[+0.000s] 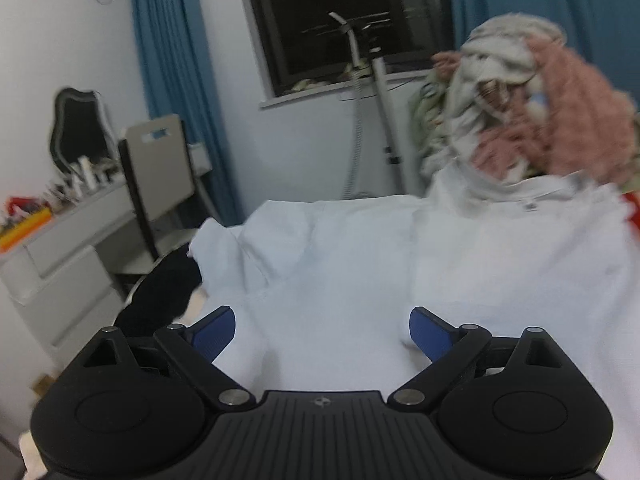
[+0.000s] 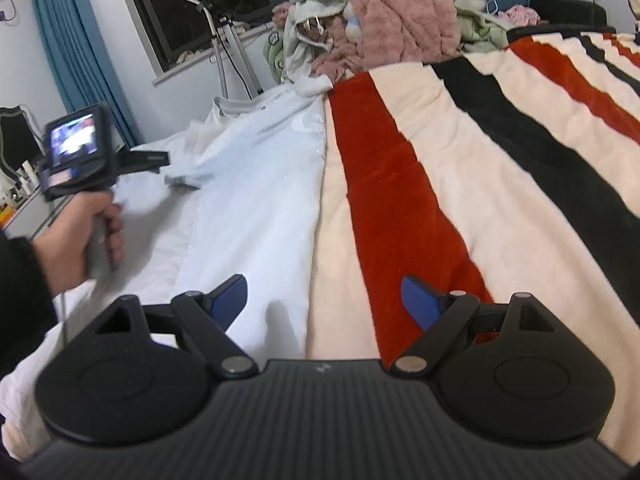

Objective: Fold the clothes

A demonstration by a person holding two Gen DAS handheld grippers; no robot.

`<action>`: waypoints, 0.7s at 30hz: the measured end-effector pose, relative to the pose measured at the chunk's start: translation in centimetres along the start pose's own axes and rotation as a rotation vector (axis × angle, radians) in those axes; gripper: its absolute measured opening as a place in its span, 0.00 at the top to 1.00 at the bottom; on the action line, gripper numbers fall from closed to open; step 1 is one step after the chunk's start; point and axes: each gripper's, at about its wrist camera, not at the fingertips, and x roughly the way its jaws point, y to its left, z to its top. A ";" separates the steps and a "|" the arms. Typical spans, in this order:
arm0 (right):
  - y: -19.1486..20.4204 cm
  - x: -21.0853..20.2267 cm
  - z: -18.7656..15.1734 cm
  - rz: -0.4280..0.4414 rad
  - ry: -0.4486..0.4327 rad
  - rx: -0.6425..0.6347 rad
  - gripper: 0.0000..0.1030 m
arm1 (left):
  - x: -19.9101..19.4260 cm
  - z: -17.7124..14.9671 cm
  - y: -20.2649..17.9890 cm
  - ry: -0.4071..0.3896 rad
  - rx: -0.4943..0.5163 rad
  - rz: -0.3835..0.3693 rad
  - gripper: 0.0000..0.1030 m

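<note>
A white shirt lies spread along the left edge of the bed, its collar at the far end and one sleeve folded in over its body. My left gripper hovers above the shirt, open, with only cloth far below its blue pads. In the right wrist view a hand holds that left gripper over the folded sleeve. My right gripper is open over the shirt's right hem, where the cloth meets the blanket, and holds nothing.
A striped red, black and cream blanket covers the bed. A heap of pink and grey clothes sits at the far end. A garment steamer pole, a dresser and a chair stand left of the bed.
</note>
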 end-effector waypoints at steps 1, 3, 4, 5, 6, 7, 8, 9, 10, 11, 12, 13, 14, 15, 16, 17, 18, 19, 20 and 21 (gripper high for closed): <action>0.0 -0.2 0.1 0.002 -0.008 -0.002 0.17 | -1.4 -0.2 0.7 -0.005 -0.012 -0.036 0.07; 0.2 -0.8 0.2 0.009 -0.030 -0.009 0.17 | -5.0 -0.5 2.1 -0.028 -0.030 -0.101 0.06; 0.4 -1.1 0.3 0.012 -0.044 -0.016 0.17 | -6.8 -0.7 2.5 -0.041 -0.034 -0.131 0.04; 0.5 -1.4 0.3 0.014 -0.059 -0.025 0.17 | -8.5 -0.9 3.0 -0.053 -0.037 -0.162 0.02; 0.7 -1.8 0.4 0.017 -0.073 -0.032 0.17 | -10.5 -1.3 3.4 -0.063 -0.035 -0.192 0.02; 0.8 -2.2 0.4 0.021 -0.087 -0.039 0.17 | -12.5 -1.7 3.6 -0.076 -0.032 -0.214 0.01; 1.0 -2.6 0.4 0.024 -0.101 -0.046 0.17 | -14.5 -2.1 3.8 -0.088 -0.029 -0.236 0.01; 1.1 -3.0 0.4 0.028 -0.116 -0.054 0.17 | -16.4 -2.5 4.0 -0.100 -0.026 -0.256 0.00; 1.3 -3.4 0.4 0.031 -0.132 -0.062 0.17 | -18.0 -2.8 4.3 -0.115 -0.022 -0.271 0.00; 1.5 -3.8 0.4 0.034 -0.148 -0.071 0.17 | -19.7 -3.3 4.3 -0.124 -0.014 -0.288 0.00; 1.6 -4.2 0.4 0.038 -0.162 -0.077 0.17 | -21.7 -3.9 4.3 -0.135 -0.004 -0.305 0.00; 1.8 -4.7 0.4 0.043 -0.175 -0.082 0.17 | -23.2 -4.5 4.5 -0.141 -0.004 -0.329 0.00; 2.0 -5.2 0.5 0.048 -0.187 -0.088 0.17 | -24.6 -5.0 4.7 -0.147 -0.005 -0.352 0.00; 2.2 -5.6 0.4 0.051 -0.202 -0.095 0.17 | -26.0 -5.5 4.9 -0.153 -0.006 -0.375 0.00; 2.4 -6.1 0.4 0.050 -0.213 -0.107 0.17 | -27.0 -6.1 5.3 -0.151 -0.020 -0.399 0.00; 2.7 -6.6 0.3 0.047 -0.223 -0.119 0.17 | -28.0 -6.6 5.7 -0.150 -0.034 -0.421 0.00; 3.0 -7.1 0.3 0.048 -0.227 -0.125 0.17 | -28.7 -7.2 6.1 -0.150 -0.039 -0.429 0.00; 3.1 -7.7 0.2 0.058 -0.231 -0.122 0.17 | -29.4 -7.8 6.4 -0.151 -0.043 -0.436 0.00; 3.2 -8.4 0.1 0.068 -0.236 -0.113 0.17 | -30.1 -8.5 6.9 -0.149 -0.045 -0.437 0.00; 3.2 -9.2 0.0 0.077 -0.241 -0.104 0.17 | -30.7 -9.1 7.2 -0.148 -0.044 -0.432 0.00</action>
